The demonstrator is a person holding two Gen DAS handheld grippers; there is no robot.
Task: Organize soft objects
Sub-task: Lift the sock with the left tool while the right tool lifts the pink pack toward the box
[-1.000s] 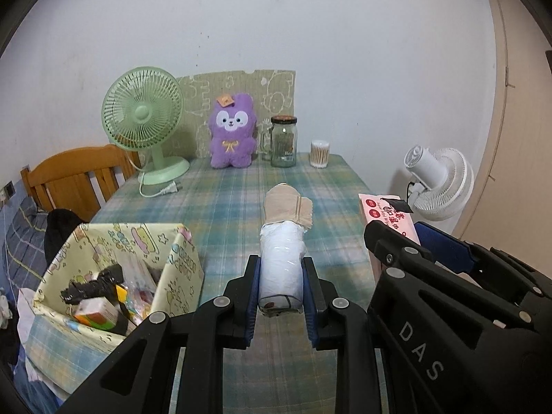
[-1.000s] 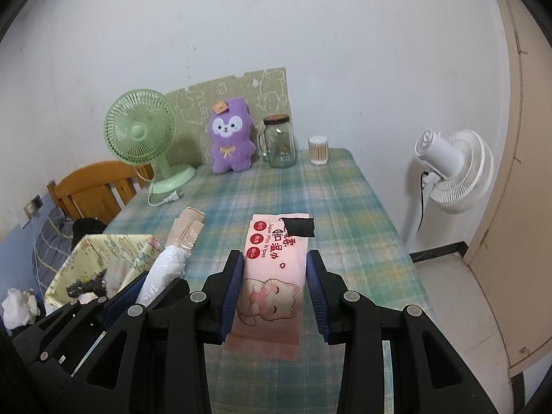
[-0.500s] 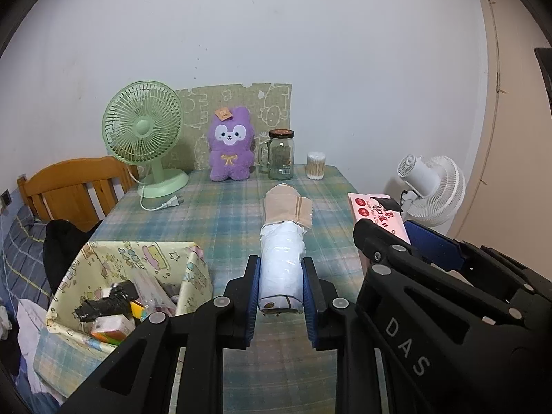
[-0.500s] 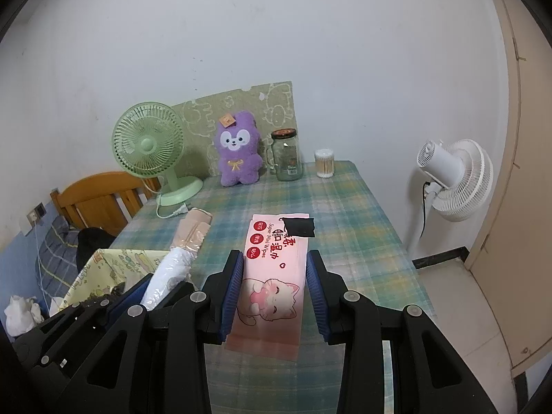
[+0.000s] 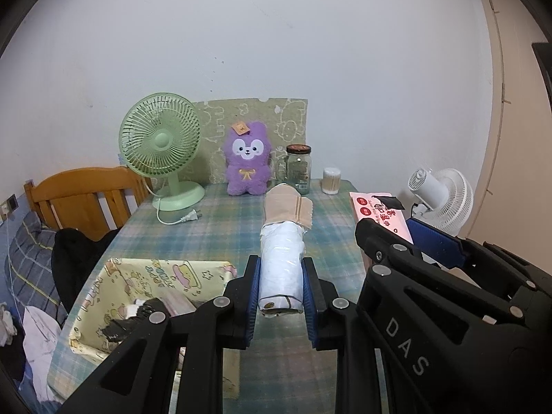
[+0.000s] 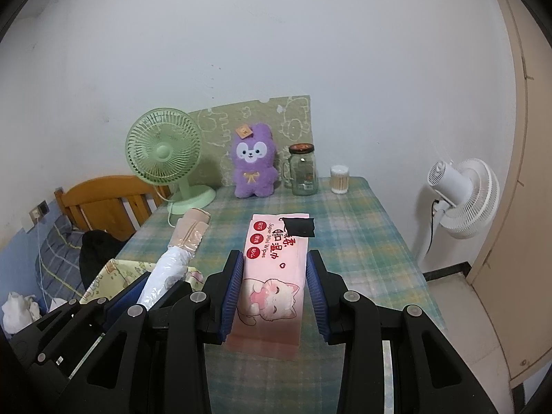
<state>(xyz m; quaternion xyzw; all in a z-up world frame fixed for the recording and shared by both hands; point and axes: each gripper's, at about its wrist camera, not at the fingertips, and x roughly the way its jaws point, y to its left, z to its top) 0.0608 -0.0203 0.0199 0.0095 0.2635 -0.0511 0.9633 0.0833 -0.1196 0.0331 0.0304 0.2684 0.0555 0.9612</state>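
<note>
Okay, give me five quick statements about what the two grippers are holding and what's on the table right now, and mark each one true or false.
1. The left gripper is shut on a plastic-wrapped roll. True.
2. The right gripper holds the purple plush. False: it is shut on a pink wipes pack; the plush sits at the far end of the table near the wall.
3. The green fan stands on the table to the left of the plush. True.
4. The glass jar lies on its side. False: it stands upright with its lid on.
5. The yellow patterned box is empty. False: things lie inside it, though I cannot tell what they are.
</note>
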